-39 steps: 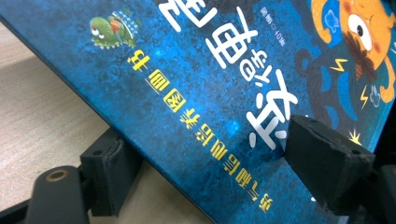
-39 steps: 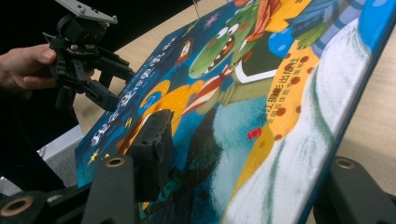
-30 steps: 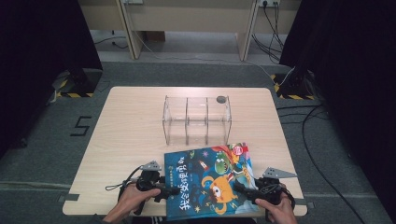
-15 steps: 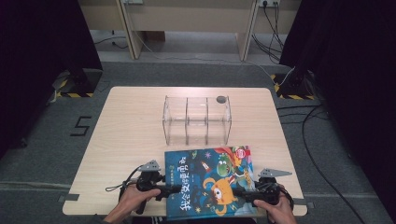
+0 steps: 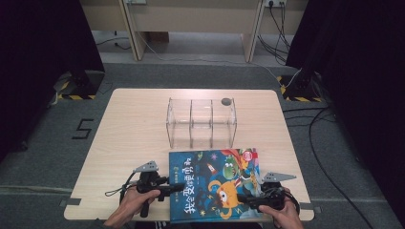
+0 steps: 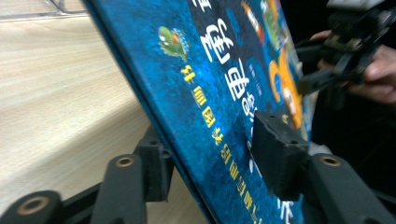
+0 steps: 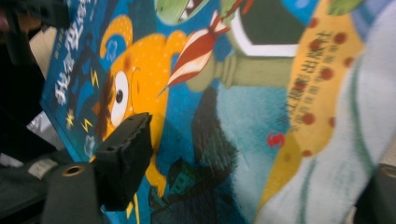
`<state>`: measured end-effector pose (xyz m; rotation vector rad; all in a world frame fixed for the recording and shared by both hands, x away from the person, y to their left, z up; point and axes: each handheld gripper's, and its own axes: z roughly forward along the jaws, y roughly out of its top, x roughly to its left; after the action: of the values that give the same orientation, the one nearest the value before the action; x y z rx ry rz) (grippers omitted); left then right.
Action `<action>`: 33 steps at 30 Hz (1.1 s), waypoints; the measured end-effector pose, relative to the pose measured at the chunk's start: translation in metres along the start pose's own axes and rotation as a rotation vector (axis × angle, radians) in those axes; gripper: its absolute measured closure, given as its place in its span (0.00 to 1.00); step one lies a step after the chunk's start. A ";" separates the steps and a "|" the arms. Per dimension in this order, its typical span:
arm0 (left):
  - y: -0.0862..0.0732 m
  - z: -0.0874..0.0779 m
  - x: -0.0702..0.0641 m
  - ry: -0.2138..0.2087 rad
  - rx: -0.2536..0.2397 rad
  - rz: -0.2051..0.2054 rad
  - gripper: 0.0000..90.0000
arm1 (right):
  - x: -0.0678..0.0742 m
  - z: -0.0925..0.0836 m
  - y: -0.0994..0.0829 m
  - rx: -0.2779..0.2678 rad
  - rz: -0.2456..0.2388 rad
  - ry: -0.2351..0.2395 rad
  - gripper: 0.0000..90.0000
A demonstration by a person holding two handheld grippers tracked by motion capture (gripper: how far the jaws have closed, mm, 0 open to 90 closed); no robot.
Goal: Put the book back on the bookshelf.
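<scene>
A blue picture book (image 5: 215, 181) with an orange cartoon creature on its cover lies at the table's front edge, overhanging it toward me. My left gripper (image 5: 168, 187) is shut on the book's left edge; in the left gripper view (image 6: 215, 149) one jaw sits under the book (image 6: 210, 70) and the other presses on the cover. My right gripper (image 5: 246, 199) is shut on the book's lower right part. In the right gripper view (image 7: 252, 168) one pad (image 7: 126, 154) rests on the cover (image 7: 224, 116), and the other jaw is mostly out of frame.
A clear acrylic box (image 5: 201, 123) with three compartments stands at mid-table just behind the book, a small grey round thing (image 5: 225, 101) on its top right corner. Bare wooden table (image 5: 133, 124) stretches to the left and behind. Cables lie on the floor to the right.
The right gripper has shifted a little left, farther onto the book. The book and the left gripper have barely moved.
</scene>
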<state>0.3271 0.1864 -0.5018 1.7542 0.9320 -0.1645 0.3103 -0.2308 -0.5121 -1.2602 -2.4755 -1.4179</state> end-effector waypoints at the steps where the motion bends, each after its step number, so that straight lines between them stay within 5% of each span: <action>1: 0.000 0.000 0.000 -0.003 -0.003 0.000 0.60 | 0.000 0.000 0.000 -0.001 0.002 0.003 0.28; 6: 0.001 -0.002 0.002 -0.057 -0.014 -0.030 0.61 | 0.000 -0.001 0.000 -0.005 0.005 0.014 0.28; 8: 0.001 -0.001 0.000 -0.050 0.001 -0.005 0.62 | -0.001 -0.001 0.000 -0.006 -0.007 0.016 0.28; 10: -0.001 0.005 -0.004 -0.105 0.037 0.004 0.64 | 0.001 0.000 0.001 -0.004 -0.023 0.022 0.28; 12: -0.002 0.011 -0.010 -0.159 0.015 -0.045 0.62 | 0.006 0.003 0.003 -0.004 -0.068 0.042 0.28; 14: 0.005 0.008 -0.012 -0.163 -0.023 -0.051 0.69 | 0.011 0.003 0.006 -0.024 -0.041 0.030 0.29; 20: 0.002 0.006 -0.009 -0.149 -0.004 -0.090 0.68 | 0.011 0.006 0.005 -0.023 -0.029 0.052 0.30; 24: 0.004 0.002 -0.012 -0.109 -0.006 -0.073 0.66 | 0.008 0.010 0.002 0.017 0.055 0.069 0.26; 28: 0.005 -0.003 -0.011 -0.051 -0.012 -0.059 0.66 | 0.008 0.009 0.001 0.041 0.069 0.037 0.20; 33: 0.004 -0.002 -0.011 -0.068 -0.021 -0.071 0.69 | 0.007 0.009 0.001 0.038 0.073 0.018 0.18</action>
<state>0.3216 0.1823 -0.4920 1.6870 0.9435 -0.2584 0.3088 -0.2196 -0.5140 -1.3096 -2.4068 -1.3538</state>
